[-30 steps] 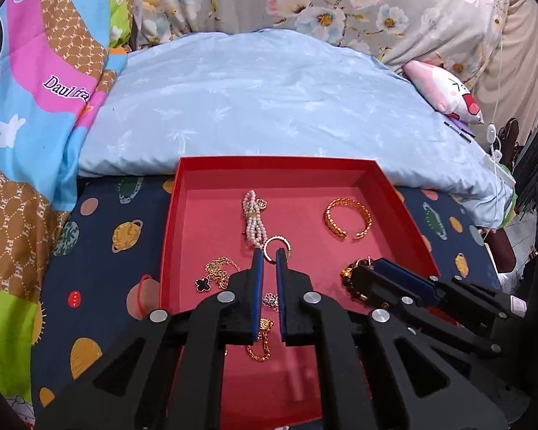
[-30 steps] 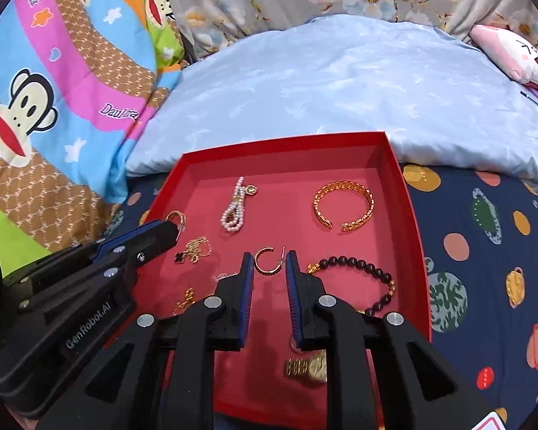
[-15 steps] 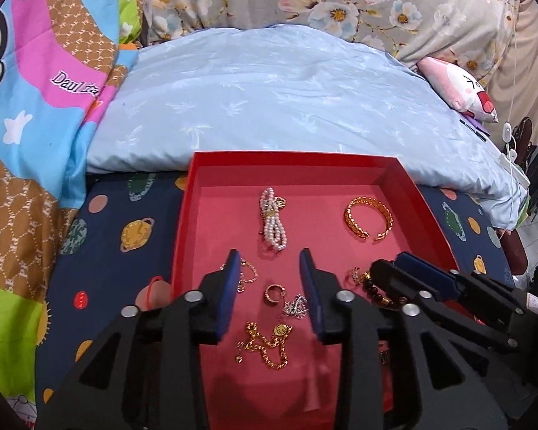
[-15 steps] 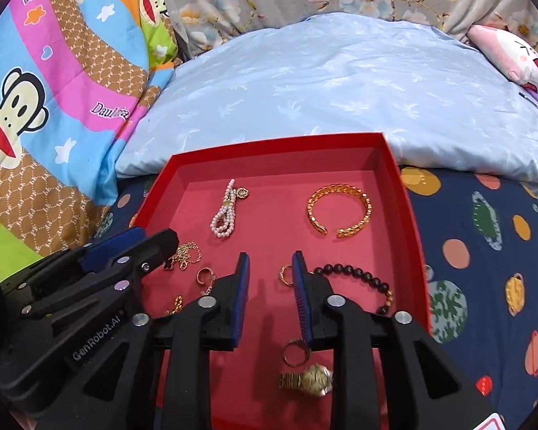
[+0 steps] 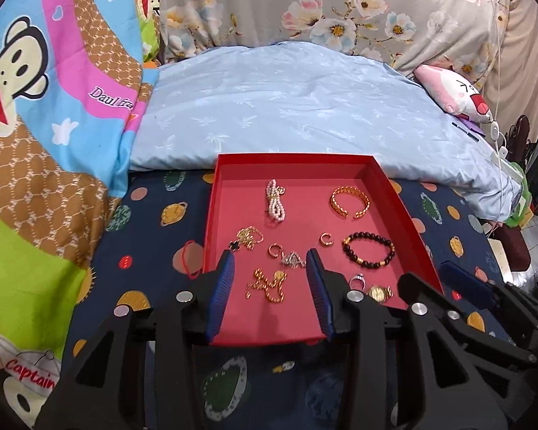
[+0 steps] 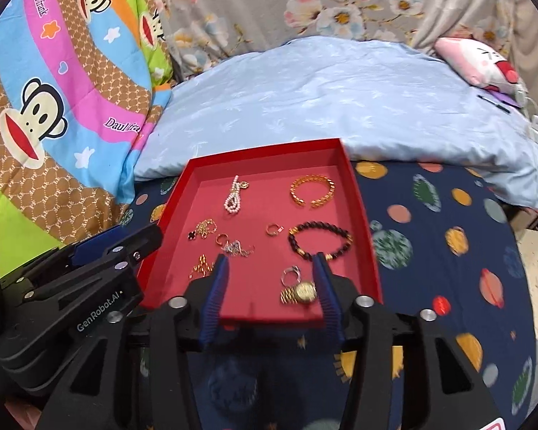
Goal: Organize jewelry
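A red tray [image 5: 394, 193] [image 6: 357, 193] lies on the bed and holds the jewelry: a pearl strand [image 5: 275, 203], a gold cuff [image 5: 349, 201], a black bead bracelet [image 5: 368, 250], small gold rings [image 5: 326, 239], gold chains [image 5: 267, 284], a silver ring [image 6: 291, 274] and a gold watch [image 6: 299, 292]. My left gripper [image 5: 270, 261] is open and empty above the tray's near half. My right gripper [image 6: 270, 263] is open and empty, with the watch near its right finger.
The tray sits on a dark blue planet-print sheet [image 5: 154, 236]. A light blue pillow [image 5: 287, 114] lies behind it, a monkey-print quilt [image 5: 36, 107] to the left and a pink plush [image 5: 455, 93] at the far right. A red hair tie [image 5: 190, 259] lies left of the tray.
Both grippers have opened wide and pulled back from the tray. The gold rings they held now lie on the tray floor.
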`<state>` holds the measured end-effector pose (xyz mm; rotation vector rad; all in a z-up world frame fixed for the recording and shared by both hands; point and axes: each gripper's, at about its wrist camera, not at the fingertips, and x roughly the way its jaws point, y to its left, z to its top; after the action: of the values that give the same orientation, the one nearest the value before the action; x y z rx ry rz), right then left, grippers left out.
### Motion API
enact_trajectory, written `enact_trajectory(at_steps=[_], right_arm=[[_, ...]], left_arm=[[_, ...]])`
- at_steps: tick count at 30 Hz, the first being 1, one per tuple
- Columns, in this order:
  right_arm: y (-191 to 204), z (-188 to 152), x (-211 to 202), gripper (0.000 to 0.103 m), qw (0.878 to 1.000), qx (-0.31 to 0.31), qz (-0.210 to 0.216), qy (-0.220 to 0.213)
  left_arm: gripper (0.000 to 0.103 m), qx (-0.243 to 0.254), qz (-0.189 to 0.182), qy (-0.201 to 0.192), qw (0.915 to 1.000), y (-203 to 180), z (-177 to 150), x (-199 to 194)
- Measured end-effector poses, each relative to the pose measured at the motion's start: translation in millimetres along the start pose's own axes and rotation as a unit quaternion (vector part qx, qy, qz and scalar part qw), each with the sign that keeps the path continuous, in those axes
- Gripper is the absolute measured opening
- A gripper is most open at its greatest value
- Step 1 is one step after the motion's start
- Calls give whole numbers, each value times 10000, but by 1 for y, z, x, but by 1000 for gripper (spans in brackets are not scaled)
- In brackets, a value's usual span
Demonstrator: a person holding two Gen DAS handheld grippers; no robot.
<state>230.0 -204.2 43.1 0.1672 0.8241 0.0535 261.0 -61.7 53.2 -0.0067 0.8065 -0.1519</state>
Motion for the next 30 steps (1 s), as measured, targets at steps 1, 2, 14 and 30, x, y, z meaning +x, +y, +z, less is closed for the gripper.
enact_trajectory(at_steps=[1, 2, 14, 30], right_arm=[[-1, -4, -6, 52, 10000, 39, -26, -5], [-2, -8, -11, 53, 10000, 74, -42, -7], [0, -52, -42, 58, 9992, 188, -311, 138], [7, -82, -82, 58, 9990, 210, -371, 155]], left_arm=[[44, 23, 70, -16, 10000, -1, -3, -5], [48, 64, 197, -54, 9998, -2, -9, -11], [49, 37, 257, 208, 9994, -4, -52, -39], [49, -12, 146, 299, 9994, -2, -81, -76]])
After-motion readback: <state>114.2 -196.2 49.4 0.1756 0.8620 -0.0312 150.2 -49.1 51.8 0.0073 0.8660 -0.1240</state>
